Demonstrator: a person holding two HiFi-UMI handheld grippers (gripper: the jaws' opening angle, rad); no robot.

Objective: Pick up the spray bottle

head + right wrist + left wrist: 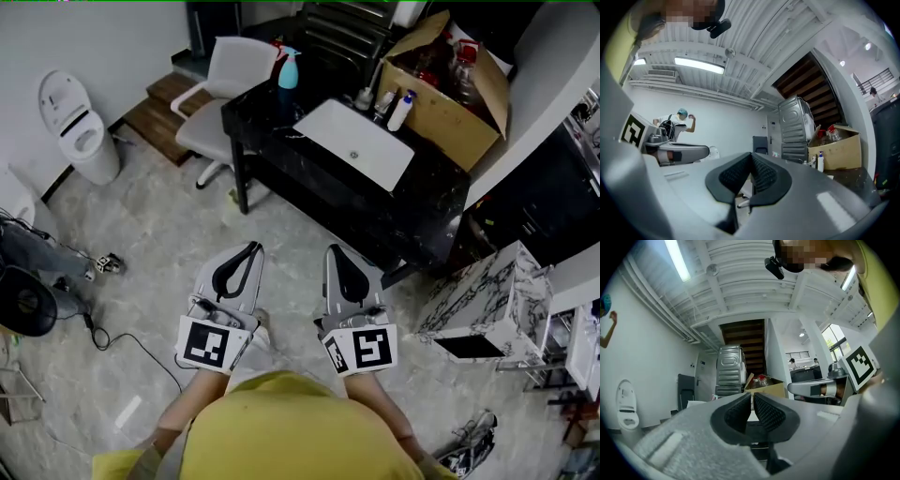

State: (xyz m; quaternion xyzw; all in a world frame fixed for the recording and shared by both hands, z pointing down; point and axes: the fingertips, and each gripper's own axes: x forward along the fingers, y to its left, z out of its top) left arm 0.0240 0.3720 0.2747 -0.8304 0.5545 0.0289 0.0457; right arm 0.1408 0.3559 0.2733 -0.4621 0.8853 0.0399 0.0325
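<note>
A blue spray bottle (pixel 288 67) stands on the far left corner of the black counter (pixel 281 155). A white bottle with a blue top (pixel 400 111) (pixel 820 161) stands by the faucet behind the white sink (pixel 354 142). My left gripper (pixel 251 248) (pixel 752 397) and right gripper (pixel 336 251) (pixel 751 157) are held side by side over the floor, well short of the counter. Both point toward it. Each has its jaws shut with nothing between the pads.
An open cardboard box (pixel 450 89) with bottles sits at the counter's far right. A white chair (pixel 225 80) stands left of the counter and a toilet (pixel 80 127) by the left wall. A marble-patterned cabinet (pixel 487 291) is at right. Cables (pixel 103 328) trail on the floor at left.
</note>
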